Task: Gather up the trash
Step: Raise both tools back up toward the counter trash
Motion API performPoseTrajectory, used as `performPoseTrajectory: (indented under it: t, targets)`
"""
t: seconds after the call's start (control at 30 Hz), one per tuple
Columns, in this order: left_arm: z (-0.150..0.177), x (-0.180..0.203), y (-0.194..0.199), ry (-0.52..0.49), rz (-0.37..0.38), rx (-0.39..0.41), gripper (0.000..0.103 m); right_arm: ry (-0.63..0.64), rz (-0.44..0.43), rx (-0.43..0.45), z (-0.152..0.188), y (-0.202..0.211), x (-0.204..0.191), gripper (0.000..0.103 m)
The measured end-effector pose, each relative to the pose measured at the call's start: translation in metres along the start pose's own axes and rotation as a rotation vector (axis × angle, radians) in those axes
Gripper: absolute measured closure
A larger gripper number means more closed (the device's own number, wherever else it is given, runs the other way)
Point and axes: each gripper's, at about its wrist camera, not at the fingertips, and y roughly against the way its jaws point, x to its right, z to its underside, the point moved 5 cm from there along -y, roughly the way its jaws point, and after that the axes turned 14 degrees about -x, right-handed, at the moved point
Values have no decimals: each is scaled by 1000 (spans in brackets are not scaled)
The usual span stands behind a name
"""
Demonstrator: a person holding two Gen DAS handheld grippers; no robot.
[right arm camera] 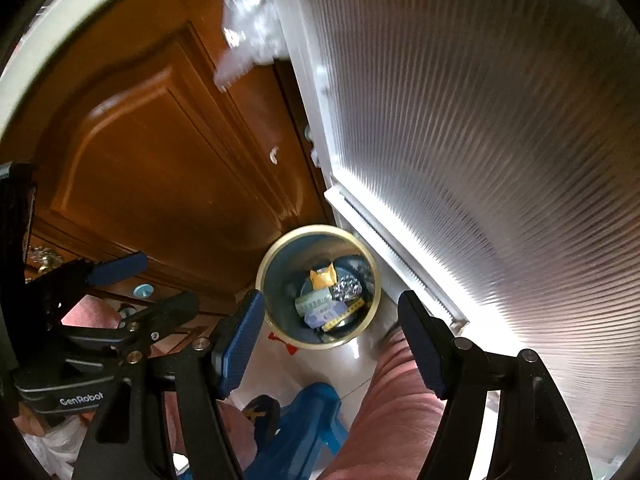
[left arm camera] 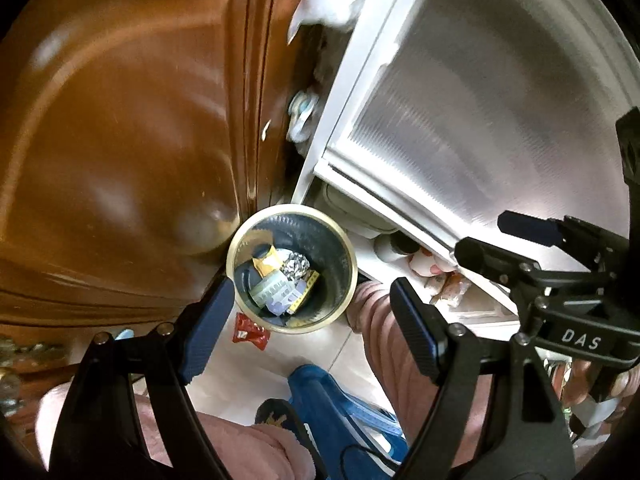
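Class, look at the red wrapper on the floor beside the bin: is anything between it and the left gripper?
Nothing visible. The red wrapper lies uncovered on the tile against the bin, with the left gripper open and empty above.

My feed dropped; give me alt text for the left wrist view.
Looking steeply down, the open, empty left gripper frames a round bin holding wrappers and crumpled foil. A red wrapper lies on the floor beside the bin. A wooden door is left, the right gripper at right.

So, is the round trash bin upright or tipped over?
Upright. The trash bin stands on the floor, its round rim facing up, with wrappers resting at the bottom in both wrist views.
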Motion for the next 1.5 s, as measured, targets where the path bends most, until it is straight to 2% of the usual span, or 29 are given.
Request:
performPoseTrajectory:
  t: [0.17,0.33,0.6,0.77,0.93,1.07,1.2,1.33,1.5]
  targets:
    - [-7,19,50,-57,-19,62,26,44,25,90,3,51,-8,33]
    - [-19,40,110,-117,-25,149,25,84,46,208,5,121,-11,33]
    - [-47,70,198,-202,-65,271,25,129,-16,352,0,236,-17,33]
    - [-82,93,234,-252,-33,294,25,135,-2,427,-30,291,-1,33]
    - [-138,109,257,-235,25,292,25,83,73,456,-87,331,50,33]
    - [-194,118,258,-225,15,295,26,86,123,460,-140,348,95,33]
    - [-248,119,233,-167,0,234,26,107,114,423,-207,338,144,33]
    - [-283,116,201,-99,28,173,30,108,174,408,-254,321,187,25]
    - [-308,109,172,4,98,126,34,139,184,360,-295,290,220,21]
